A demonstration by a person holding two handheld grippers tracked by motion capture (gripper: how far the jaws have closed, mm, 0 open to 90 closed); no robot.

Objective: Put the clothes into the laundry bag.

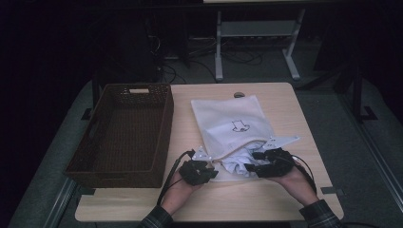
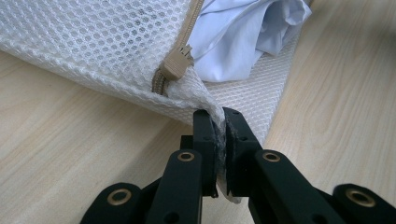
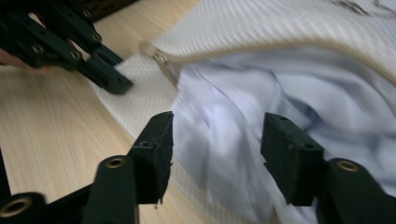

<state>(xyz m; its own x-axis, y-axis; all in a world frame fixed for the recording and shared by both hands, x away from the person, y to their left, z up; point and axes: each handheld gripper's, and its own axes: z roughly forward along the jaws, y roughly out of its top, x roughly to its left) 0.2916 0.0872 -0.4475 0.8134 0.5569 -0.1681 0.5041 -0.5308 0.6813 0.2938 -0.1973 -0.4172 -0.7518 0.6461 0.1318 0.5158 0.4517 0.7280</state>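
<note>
- The light wooden table [image 1: 285,199] carries everything, with the person's two forearms in dark plaid sleeves coming in over its near edge.
- A dark brown woven basket [image 1: 164,137], rectangular and deep, stands on the table's left part, just beside the bag.
- The white mesh laundry bag [image 1: 228,116] with a beige zip and a small black print lies flat in the middle of the table, its open mouth turned toward the person.
- A crumpled pale blue-white cloth garment [image 1: 236,163] sits in the bag's mouth, partly inside and partly spilling out onto the lower mesh layer, between the two grippers.
- The left hand [image 1: 178,187] lies low on the table, palm around its tool; the left gripper [image 2: 220,122] points forward and slightly inward, its jaws pinched tight on the near corner of the mesh bag, close to the beige zip slider [image 2: 177,63].
- The right hand [image 1: 294,180] rests on the table at the bag's right side, its right gripper [image 3: 217,144] aimed leftward at the garment. Its jaws stand moderately apart, with the pale cloth lying between them and no pad pressing on it.
</note>
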